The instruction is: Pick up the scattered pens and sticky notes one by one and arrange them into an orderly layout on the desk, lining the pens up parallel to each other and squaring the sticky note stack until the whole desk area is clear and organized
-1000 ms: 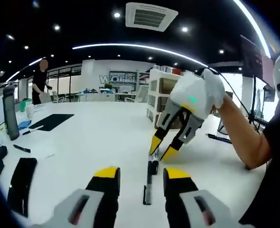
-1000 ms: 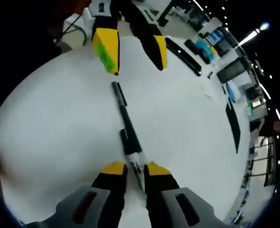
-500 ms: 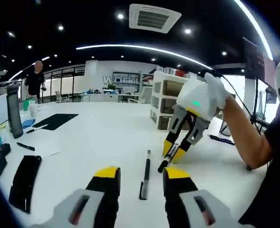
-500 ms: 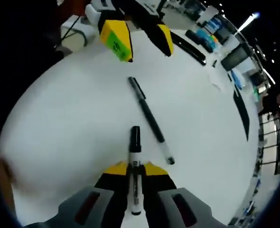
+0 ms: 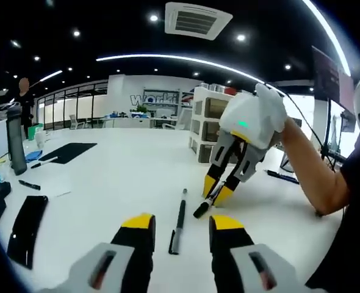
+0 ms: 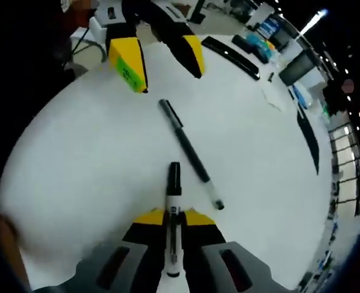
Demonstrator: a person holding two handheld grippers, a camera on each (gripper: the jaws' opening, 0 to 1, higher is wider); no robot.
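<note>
A slim black-and-grey pen lies flat on the white desk, between the two grippers. My right gripper is shut on a white marker with a black cap, which points forward out of its jaws. In the left gripper view the right gripper hovers just above the desk, with the marker slanting down to the right of the pen. My left gripper is open and holds nothing; the pen lies beyond its tips. In the right gripper view the left gripper faces me across the pen.
At the left lie a black phone-like slab, a dark marker, a tall dark bottle and a black mat. Another pen lies at the right, by the person's forearm. A white shelf unit stands behind.
The right gripper has shut on the marker that lay beside the pen and lifted it clear of the pen. The pen stays on the desk. Both views have shifted a little.
</note>
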